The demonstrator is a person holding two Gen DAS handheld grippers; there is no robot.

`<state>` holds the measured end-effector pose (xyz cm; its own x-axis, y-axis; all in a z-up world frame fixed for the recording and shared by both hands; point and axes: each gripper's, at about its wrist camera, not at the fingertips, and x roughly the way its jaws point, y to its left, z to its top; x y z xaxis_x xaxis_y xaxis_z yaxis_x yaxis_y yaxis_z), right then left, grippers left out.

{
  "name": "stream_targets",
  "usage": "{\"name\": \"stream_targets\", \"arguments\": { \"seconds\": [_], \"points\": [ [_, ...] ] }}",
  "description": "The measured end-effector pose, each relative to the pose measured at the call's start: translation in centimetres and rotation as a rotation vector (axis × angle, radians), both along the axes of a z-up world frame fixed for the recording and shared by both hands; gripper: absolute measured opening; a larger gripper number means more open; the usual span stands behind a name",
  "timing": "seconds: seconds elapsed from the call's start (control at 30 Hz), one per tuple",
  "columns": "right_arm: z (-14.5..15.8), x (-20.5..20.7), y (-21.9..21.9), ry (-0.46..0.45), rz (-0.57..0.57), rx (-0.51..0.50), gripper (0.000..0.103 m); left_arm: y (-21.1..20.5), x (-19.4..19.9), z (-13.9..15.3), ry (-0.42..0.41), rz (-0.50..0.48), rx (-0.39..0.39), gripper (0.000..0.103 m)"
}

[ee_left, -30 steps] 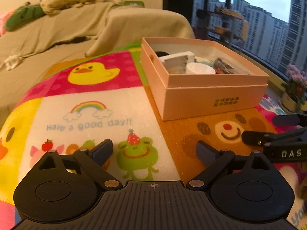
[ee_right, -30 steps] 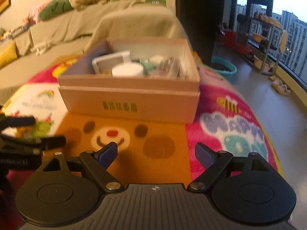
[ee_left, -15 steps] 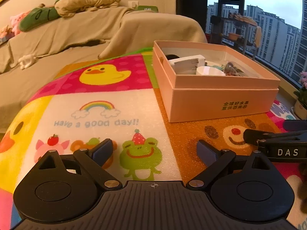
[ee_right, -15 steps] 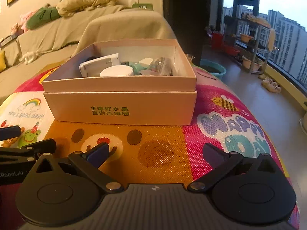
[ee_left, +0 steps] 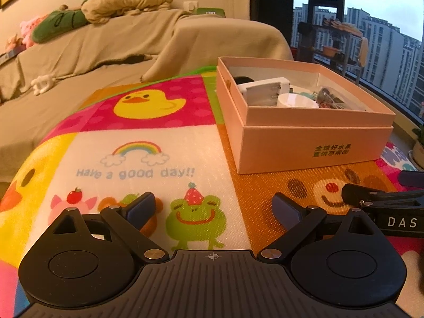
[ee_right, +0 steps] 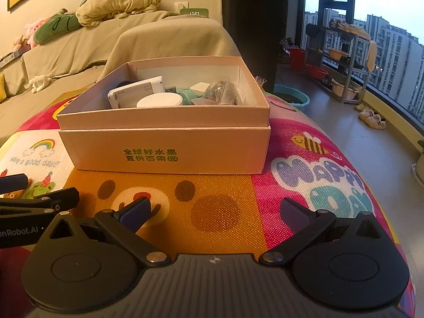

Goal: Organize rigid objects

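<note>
A pink cardboard box (ee_left: 312,145) (ee_right: 169,145) stands on a colourful cartoon play mat (ee_left: 148,159) (ee_right: 318,169). Inside lie a white flat device (ee_right: 137,92), a white round lid (ee_right: 160,101), a teal item (ee_right: 189,96) and a clear bag of small things (ee_right: 221,92). My left gripper (ee_left: 213,206) is open and empty, low over the mat, left of the box. My right gripper (ee_right: 216,210) is open and empty, in front of the box. Each gripper shows at the edge of the other's view.
A beige covered sofa (ee_left: 106,42) with a green plush toy (ee_left: 58,23) stands behind the mat. To the right are a tiled floor (ee_right: 344,132), a metal rack (ee_right: 341,53), a teal basin (ee_right: 291,99) and a large window.
Both grippers have pulled back and risen a little from the box. The right gripper's jaws have widened slightly. Nothing was picked up.
</note>
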<state>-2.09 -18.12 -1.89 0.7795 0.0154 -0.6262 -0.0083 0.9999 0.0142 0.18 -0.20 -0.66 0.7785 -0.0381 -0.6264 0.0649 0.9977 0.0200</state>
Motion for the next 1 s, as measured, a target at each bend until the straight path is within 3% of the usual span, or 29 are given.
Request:
{"name": "stream_targets", "arguments": {
  "seconds": [1.0],
  "points": [
    [0.05, -0.02, 0.01, -0.004, 0.000, 0.000, 0.103, -0.02, 0.02, 0.02, -0.001, -0.002, -0.005, 0.098]
  ]
}}
